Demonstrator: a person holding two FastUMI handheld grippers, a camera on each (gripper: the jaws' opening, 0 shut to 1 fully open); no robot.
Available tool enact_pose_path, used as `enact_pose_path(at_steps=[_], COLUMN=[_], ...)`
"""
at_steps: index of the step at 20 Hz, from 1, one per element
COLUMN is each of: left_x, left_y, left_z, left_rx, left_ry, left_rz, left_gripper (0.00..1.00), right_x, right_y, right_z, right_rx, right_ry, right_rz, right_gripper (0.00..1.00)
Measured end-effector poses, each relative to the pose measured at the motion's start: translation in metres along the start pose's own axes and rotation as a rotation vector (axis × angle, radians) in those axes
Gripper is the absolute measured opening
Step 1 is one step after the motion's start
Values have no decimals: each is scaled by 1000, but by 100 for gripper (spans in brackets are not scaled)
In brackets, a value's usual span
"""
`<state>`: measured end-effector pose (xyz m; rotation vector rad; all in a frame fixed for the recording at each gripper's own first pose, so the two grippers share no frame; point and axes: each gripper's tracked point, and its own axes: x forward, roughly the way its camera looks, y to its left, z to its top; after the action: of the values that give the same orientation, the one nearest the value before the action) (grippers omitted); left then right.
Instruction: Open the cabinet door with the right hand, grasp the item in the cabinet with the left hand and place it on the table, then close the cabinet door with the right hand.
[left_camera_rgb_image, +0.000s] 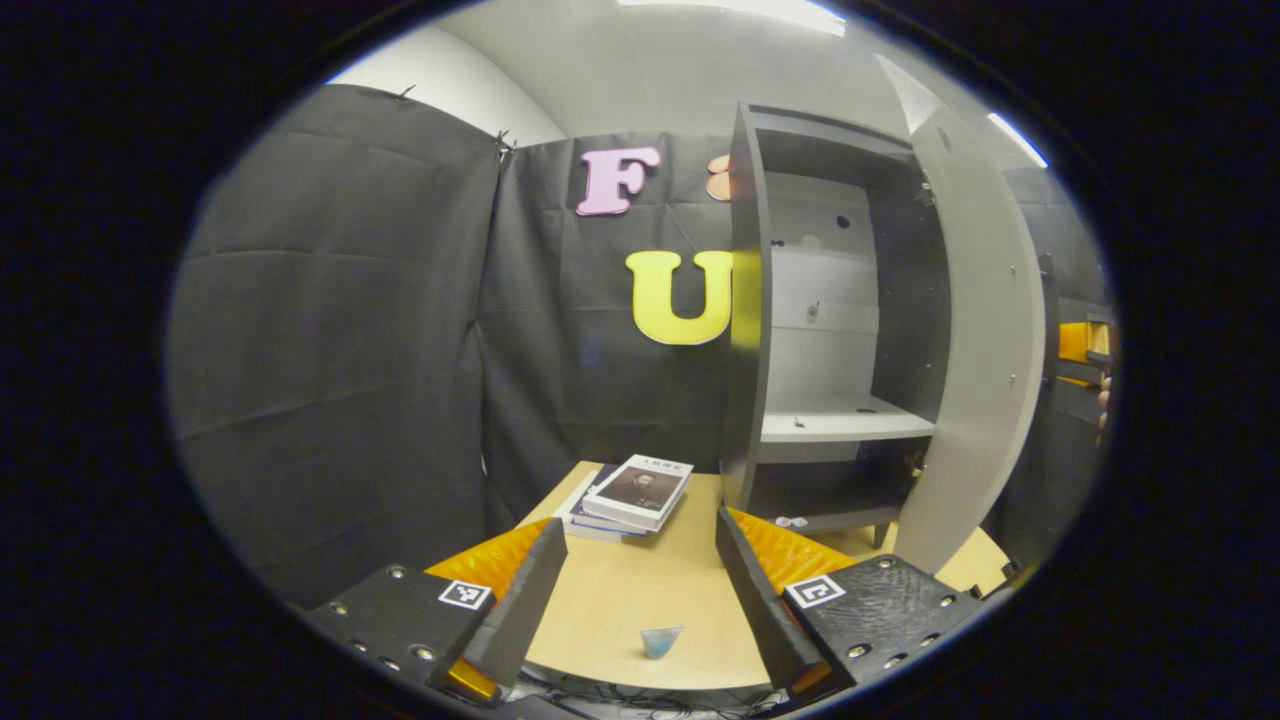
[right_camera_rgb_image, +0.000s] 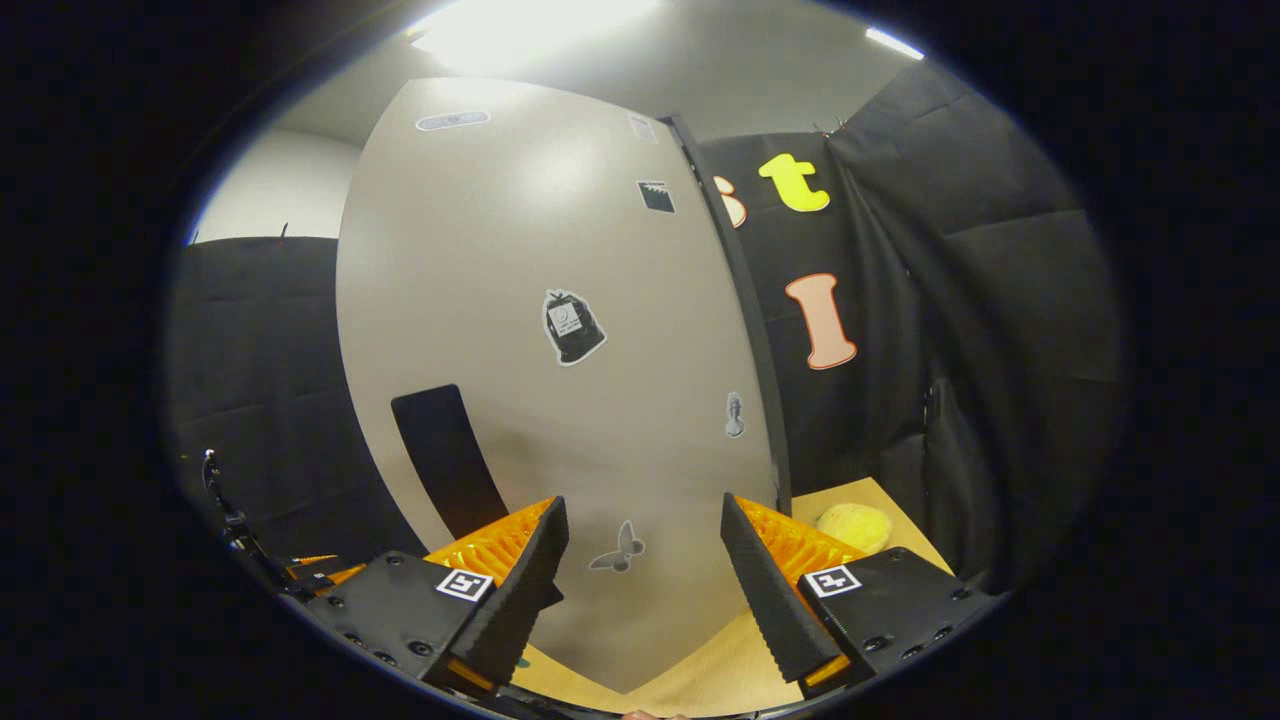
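Table (left_camera_rgb_image: 640, 590) carries small blue item (left_camera_rgb_image: 661, 641) | cabinet door (left_camera_rgb_image: 975, 330) seen open, shelves bare | left tongs (left_camera_rgb_image: 640, 600) and right tongs (right_camera_rgb_image: 640, 580) spread, empty | door closing judged left

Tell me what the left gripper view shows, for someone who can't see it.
A cabinet stands on a table with its door open and its shelves bare. Books lie stacked beside it, and a small blue cup sits between the left gripper's open fingers.
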<state>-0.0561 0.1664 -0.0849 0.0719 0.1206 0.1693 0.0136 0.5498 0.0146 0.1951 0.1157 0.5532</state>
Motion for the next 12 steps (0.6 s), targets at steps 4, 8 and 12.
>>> enact_pose_path(at_steps=[4,8,12], left_x=[-1,-2,-3], left_y=[7,13,2], left_z=[-4,4,15], left_rx=[-27,-16,-6], left_ry=[18,12,-6], left_rz=[7,13,-22], left_gripper=[90,90,90], right_x=[25,31,28], right_y=[29,48,47], right_z=[-15,-17,-15], right_rx=[12,0,-26], right_ry=[58,65,52], right_rz=[99,153,118], right_gripper=[97,98,98])
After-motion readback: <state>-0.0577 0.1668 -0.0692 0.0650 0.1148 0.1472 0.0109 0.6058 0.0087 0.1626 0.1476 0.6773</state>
